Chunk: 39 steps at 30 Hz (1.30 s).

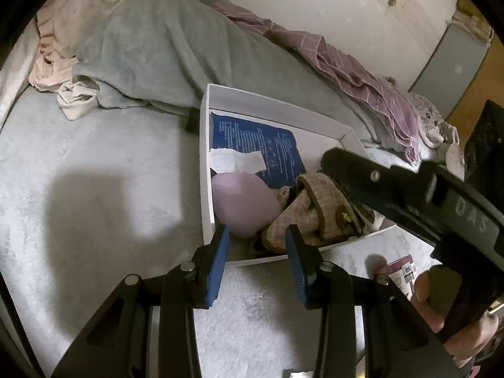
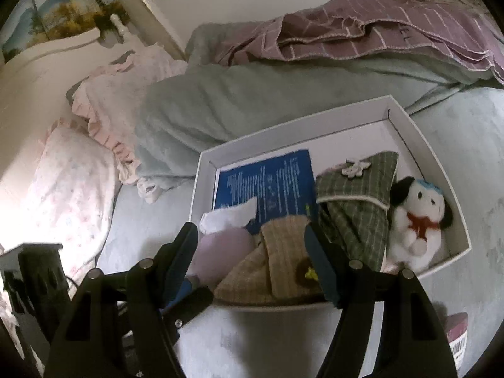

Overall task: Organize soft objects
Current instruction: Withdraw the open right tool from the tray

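Beige checked cloth pouch [image 2: 277,261] is lying at the near edge of the white box [image 2: 425,145] on the bed, and our right gripper [image 2: 252,261] is hovering over it with its fingers standing wide, pads clear of the fabric on both sides. We are keeping the left gripper [image 1: 256,261] at the box's near wall [image 1: 206,163], fingers about half open; whether they are pinching the rim we cannot tell, since the wall runs close by the left pad. Inside, the lilac cushion [image 1: 242,201] is sitting at nine o'clock of the pouch, the blue printed pack [image 2: 267,182] at twelve, the green checked pouch [image 2: 362,208] at two and the plush dog [image 2: 415,220] at three. What we are worrying about: the pouch is overhanging the low near wall and looks likely to slump out onto the bed if the box tips. The bedding is soft, so any press from either gripper is likely tilting the box. A careless closing could also catch the cushion or the white paper slip [image 2: 230,217] along with the pouch.
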Available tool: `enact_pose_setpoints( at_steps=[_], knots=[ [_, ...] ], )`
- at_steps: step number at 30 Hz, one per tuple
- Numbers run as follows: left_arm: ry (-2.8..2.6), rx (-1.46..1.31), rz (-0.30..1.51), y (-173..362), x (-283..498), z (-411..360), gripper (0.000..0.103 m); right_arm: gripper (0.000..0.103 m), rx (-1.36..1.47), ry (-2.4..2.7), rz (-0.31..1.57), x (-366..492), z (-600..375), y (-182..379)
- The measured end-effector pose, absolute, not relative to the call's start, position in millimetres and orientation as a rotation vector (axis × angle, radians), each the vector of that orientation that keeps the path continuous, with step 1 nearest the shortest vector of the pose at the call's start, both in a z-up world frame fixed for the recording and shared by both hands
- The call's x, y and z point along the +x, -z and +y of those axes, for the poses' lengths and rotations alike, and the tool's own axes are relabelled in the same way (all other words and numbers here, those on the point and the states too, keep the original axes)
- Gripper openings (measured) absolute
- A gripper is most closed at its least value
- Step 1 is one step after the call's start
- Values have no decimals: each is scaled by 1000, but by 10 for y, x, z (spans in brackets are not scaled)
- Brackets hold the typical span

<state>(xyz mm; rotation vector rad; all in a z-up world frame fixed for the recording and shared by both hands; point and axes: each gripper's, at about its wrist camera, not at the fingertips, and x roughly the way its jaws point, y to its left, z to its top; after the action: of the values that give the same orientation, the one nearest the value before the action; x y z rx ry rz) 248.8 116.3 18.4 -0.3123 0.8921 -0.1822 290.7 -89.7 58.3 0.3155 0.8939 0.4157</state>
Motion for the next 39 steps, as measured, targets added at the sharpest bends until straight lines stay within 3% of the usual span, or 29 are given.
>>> enact_pose_setpoints(
  at_steps=[16,31,39],
  knots=[
    [160,-185,958,-274,2400,1025,37,71,241,-410,910,2728,-1049,-726],
    [64,70,899,-381,2263,667,37,71,48,-195,772,2178,-1213,-895],
    [53,45,903,-435,2265,626,46,71,132,-183,772,2133,-1327,-843]
  ],
)
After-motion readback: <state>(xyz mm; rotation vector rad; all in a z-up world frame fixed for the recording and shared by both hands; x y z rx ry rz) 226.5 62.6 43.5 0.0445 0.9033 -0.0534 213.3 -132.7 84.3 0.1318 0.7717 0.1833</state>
